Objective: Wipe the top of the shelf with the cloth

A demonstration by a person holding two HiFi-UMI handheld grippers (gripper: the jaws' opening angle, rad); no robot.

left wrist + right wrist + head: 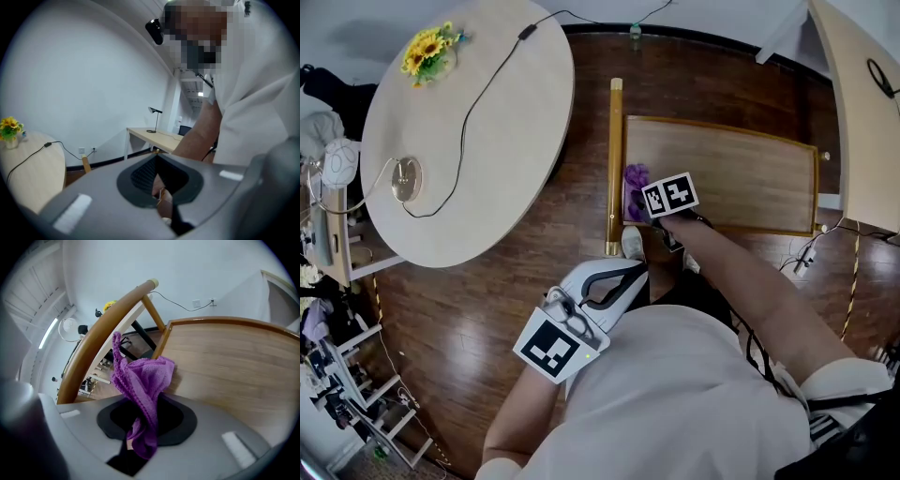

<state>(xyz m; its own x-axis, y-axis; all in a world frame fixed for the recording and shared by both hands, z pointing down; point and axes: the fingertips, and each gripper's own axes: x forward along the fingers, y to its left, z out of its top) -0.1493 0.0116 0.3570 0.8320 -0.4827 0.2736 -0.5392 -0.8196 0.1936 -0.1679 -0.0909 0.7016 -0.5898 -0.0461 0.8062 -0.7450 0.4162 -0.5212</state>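
The shelf top [741, 178] is a light wooden panel with a raised rim, seen from above in the head view. A purple cloth [635, 178] lies bunched at its left edge. My right gripper [645, 204] reaches in from the near side and is shut on the cloth. In the right gripper view the cloth [143, 376] hangs out from between the jaws onto the wood of the shelf top [234, 366]. My left gripper [630, 273] is held close to my body, off the shelf, with its jaws together and nothing in them.
A wooden rail [616, 164] runs along the shelf's left side. A round table [478, 122] with a cable and yellow flowers [431, 49] stands to the left. A pale desk [862, 103] is at the far right. Dark wood floor lies between them.
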